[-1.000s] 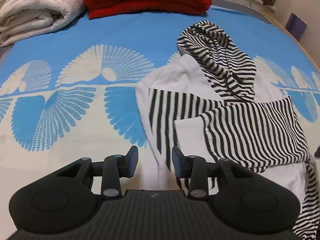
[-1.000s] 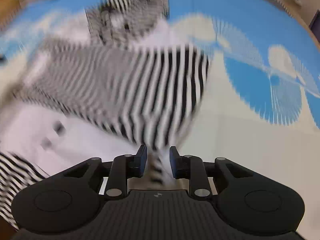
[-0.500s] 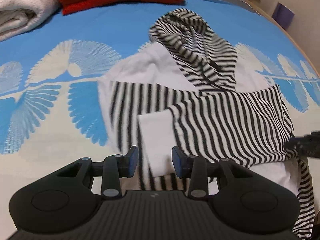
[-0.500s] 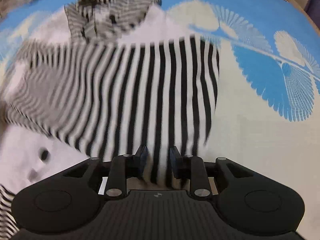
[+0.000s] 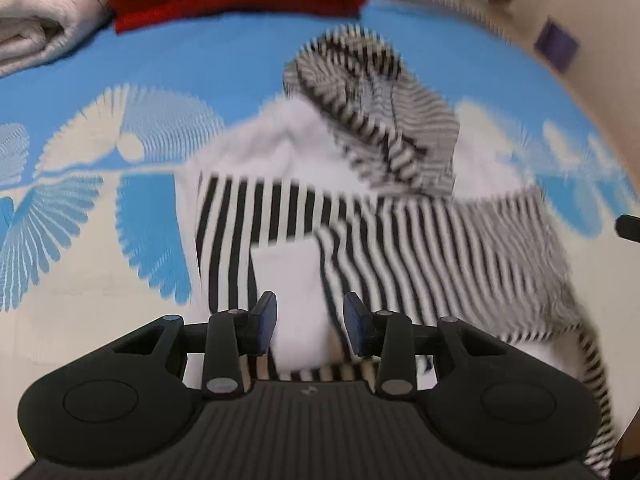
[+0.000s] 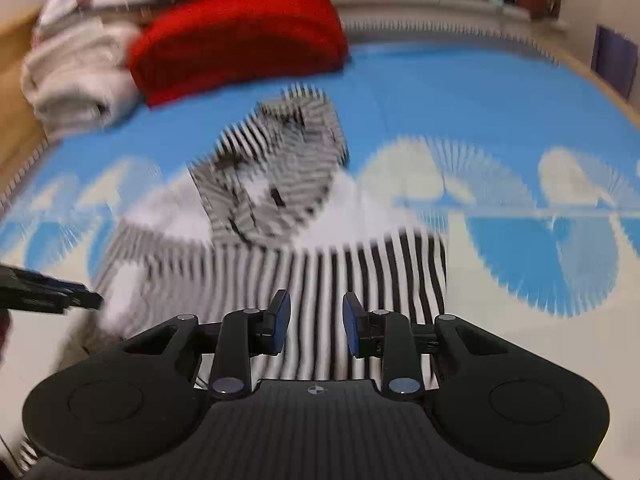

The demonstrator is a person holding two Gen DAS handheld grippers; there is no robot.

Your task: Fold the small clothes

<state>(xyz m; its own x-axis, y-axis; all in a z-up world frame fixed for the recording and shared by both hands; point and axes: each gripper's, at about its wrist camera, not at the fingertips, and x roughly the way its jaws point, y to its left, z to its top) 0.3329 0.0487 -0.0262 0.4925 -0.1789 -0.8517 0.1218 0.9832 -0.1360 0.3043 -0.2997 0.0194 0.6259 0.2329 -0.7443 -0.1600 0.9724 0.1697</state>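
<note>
A small white hoodie with black-and-white striped sleeves and hood lies on the blue-and-cream bed cover, both sleeves folded across its chest. My left gripper is open and empty, just above the white cuff of a folded sleeve. My right gripper is open and empty above the striped sleeve at the hoodie's right side. The striped hood lies flat beyond the sleeves. The left gripper's tip shows at the right wrist view's left edge.
A folded red blanket and rolled white blankets lie at the far end of the bed. The bed cover spreads left and right of the hoodie. A wooden bed edge runs at the right.
The right gripper let go of the striped sleeve, opened and pulled back and up, so the view now takes in the far blankets. The left gripper moved right over the white cuff.
</note>
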